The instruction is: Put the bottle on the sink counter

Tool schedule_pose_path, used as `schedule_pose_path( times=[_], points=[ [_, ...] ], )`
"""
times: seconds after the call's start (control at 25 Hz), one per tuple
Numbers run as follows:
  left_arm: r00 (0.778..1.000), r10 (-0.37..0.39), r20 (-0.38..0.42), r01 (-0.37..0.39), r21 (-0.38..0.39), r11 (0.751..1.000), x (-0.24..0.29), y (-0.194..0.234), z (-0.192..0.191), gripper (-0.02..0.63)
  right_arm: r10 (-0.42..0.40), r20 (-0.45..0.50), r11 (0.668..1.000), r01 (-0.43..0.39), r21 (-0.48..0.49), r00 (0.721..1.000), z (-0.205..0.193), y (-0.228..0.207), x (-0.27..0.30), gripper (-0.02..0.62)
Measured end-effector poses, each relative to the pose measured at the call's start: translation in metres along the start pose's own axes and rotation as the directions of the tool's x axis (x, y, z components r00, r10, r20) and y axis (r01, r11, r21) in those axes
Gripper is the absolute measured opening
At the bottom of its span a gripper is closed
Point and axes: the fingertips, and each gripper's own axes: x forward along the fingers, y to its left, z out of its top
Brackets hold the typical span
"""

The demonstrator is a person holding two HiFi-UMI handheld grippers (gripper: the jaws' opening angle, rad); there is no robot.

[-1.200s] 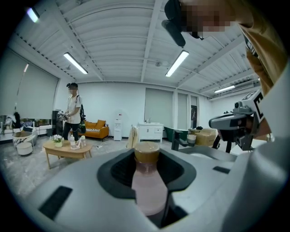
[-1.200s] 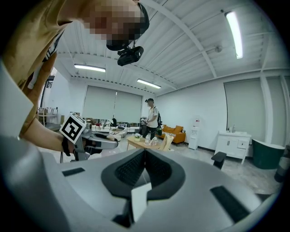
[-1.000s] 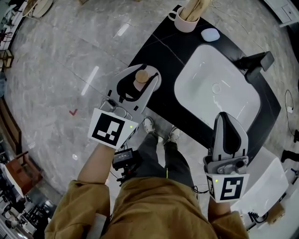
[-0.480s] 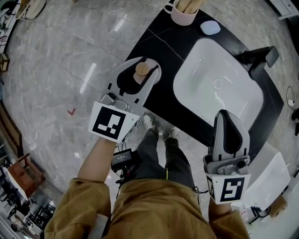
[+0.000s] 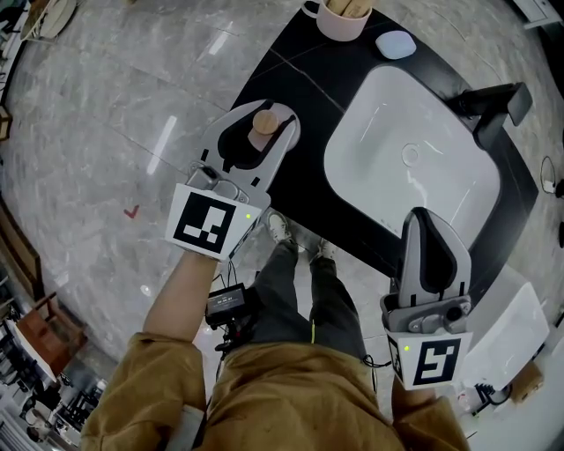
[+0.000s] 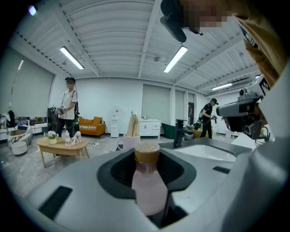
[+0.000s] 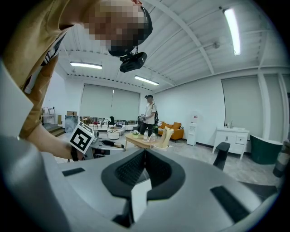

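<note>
Grips a pale pink bottle (image 6: pixel 147 188) with a tan cap in the left hand-held gripper (image 5: pixel 262 134), jaws pressed on the bottle's body, bottle upright. Holds it over the left edge of the black table (image 5: pixel 300 79), just left of the white sink (image 5: pixel 410 167); cannot tell whether the base touches the top. Carries the right hand-held gripper (image 5: pixel 429 231) with jaws together and nothing between them, above the table's near edge on the sink's near side, well apart from the bottle. Shows, at the table's far end, a pink mug (image 5: pixel 339 18) holding pale sticks, with a small pale blue oval object (image 5: pixel 395 42) just beside it. Shows also a black faucet (image 5: pixel 493 104) on the sink's right side.
</note>
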Motion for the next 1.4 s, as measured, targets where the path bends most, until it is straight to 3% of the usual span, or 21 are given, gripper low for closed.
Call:
schedule_pose_path(
  times=[1.4],
  points=[
    [1.000, -0.017, -0.026, 0.017, 0.017, 1.000, 0.038, 0.010, -0.034, 0.129, -0.029, -0.029, 0.999, 0.030, 0.038, 0.999, -0.022, -0.015, 0.015, 0.005]
  ],
)
